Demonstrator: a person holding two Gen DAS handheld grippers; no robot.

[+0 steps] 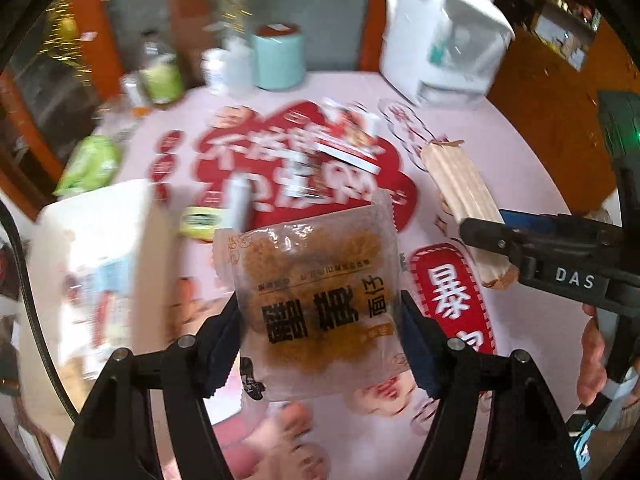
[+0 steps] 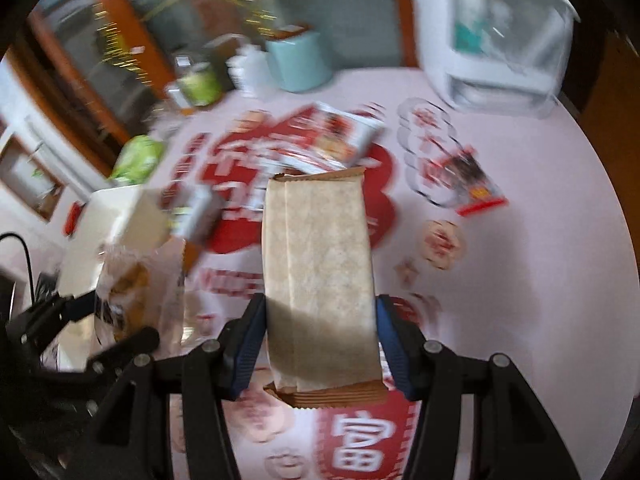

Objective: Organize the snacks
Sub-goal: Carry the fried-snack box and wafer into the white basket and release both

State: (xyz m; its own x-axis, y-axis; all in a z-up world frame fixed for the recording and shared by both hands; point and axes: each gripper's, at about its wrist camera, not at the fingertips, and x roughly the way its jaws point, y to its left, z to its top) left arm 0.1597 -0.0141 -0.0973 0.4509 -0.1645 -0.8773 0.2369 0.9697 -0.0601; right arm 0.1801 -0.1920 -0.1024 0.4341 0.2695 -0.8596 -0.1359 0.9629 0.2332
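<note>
One red packet (image 2: 474, 184), right view only

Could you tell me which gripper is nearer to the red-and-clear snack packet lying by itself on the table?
Right. The right gripper, holding the beige packet, has the red-and-clear packet just up and right of it; the left gripper is on the far side.

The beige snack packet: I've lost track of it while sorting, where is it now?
The beige snack packet is clamped between the right gripper pads, above the pink tablecloth. The left wrist view shows it at right, beside the clear bun packet.
</note>
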